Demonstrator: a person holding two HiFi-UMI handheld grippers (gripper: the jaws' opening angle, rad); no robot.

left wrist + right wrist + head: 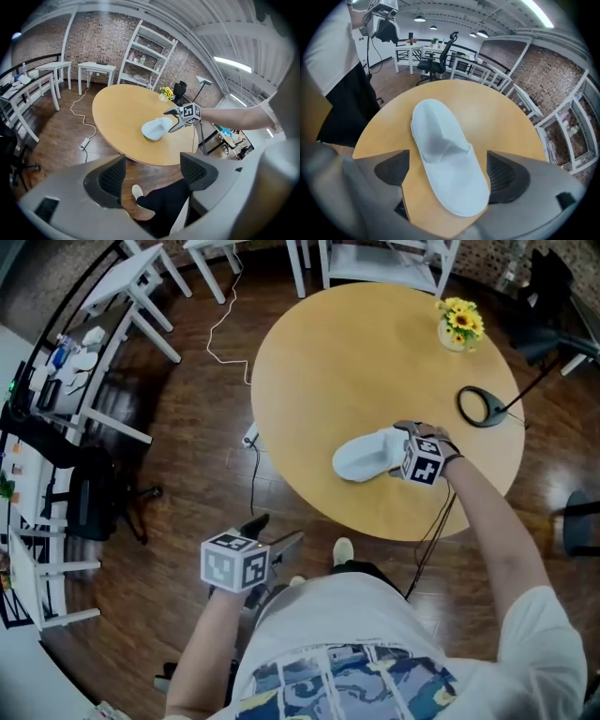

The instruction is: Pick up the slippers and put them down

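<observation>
Right gripper view, white slipper (pixel 446 164) between parted jaws (flat on table (pixel 499 112))

head: steeply down | left: far, facing table (pixel 117 115) | right: close — shared: slipper (pixel 445 164)

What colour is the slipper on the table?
The slipper is white; clearest in the right gripper view.

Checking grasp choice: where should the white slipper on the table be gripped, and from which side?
Probably grip the white slipper across its flat heel half, behind the toe cover, coming from above. It lies sole-down on the table, and that part fits between the open jaws of the right gripper, which straddle it.
</observation>
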